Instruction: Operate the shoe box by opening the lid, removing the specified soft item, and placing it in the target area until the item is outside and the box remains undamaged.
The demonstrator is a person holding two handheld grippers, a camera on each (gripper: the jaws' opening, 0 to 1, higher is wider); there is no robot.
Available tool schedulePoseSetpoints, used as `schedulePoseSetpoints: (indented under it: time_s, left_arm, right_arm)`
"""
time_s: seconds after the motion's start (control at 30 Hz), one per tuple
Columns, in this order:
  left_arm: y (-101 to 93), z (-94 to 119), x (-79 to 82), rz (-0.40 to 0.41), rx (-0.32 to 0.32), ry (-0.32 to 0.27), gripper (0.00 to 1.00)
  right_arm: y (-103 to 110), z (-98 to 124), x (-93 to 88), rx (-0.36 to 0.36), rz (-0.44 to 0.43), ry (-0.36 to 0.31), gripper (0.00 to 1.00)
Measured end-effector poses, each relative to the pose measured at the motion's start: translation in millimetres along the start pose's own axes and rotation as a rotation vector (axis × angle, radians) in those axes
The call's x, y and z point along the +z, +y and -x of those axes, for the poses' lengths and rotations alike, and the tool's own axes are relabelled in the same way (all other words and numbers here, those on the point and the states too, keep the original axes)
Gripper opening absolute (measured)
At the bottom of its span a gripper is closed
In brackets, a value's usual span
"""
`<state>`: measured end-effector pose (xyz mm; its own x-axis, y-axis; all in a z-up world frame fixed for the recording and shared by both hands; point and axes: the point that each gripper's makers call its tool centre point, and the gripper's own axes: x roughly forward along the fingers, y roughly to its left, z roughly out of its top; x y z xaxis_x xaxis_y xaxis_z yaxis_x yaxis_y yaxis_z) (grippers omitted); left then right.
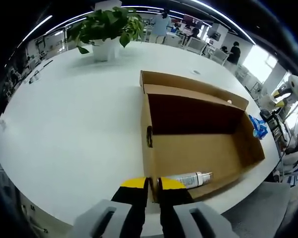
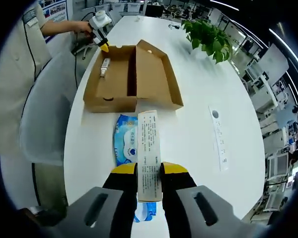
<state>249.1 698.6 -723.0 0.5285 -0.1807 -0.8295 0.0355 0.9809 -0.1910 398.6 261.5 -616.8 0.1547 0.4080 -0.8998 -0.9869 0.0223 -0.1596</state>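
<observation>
Shoe box [image 1: 198,148] open on white counter [image 1: 74,124], lid folded back; a spray bottle [image 1: 191,178] lies inside at the near wall. Left hand-held gripper [image 1: 153,184] nearly pressed together on the box's near edge. Right hand-held gripper [image 2: 149,174] pinches a long flat packet [image 2: 149,153], its long axis pointing away toward the box, over a blue wipes pack [image 2: 125,141] on the counter outside the box.
</observation>
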Motion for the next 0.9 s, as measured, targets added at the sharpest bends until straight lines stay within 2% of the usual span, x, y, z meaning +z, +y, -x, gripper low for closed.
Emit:
schedulePoseSetpoints:
  time_s: [0.6, 0.9]
  left_arm:
    - [7.4, -4, 1.5, 0.003, -0.005, 0.004, 0.08]
    - [5.6, -4, 1.3, 0.001, -0.004, 0.005, 0.08]
  right_arm:
    - [-27, -33, -65.2, 0.01, -0.022, 0.139, 0.15]
    - [-34, -49, -91.7, 0.02, -0.039, 0.193, 0.15]
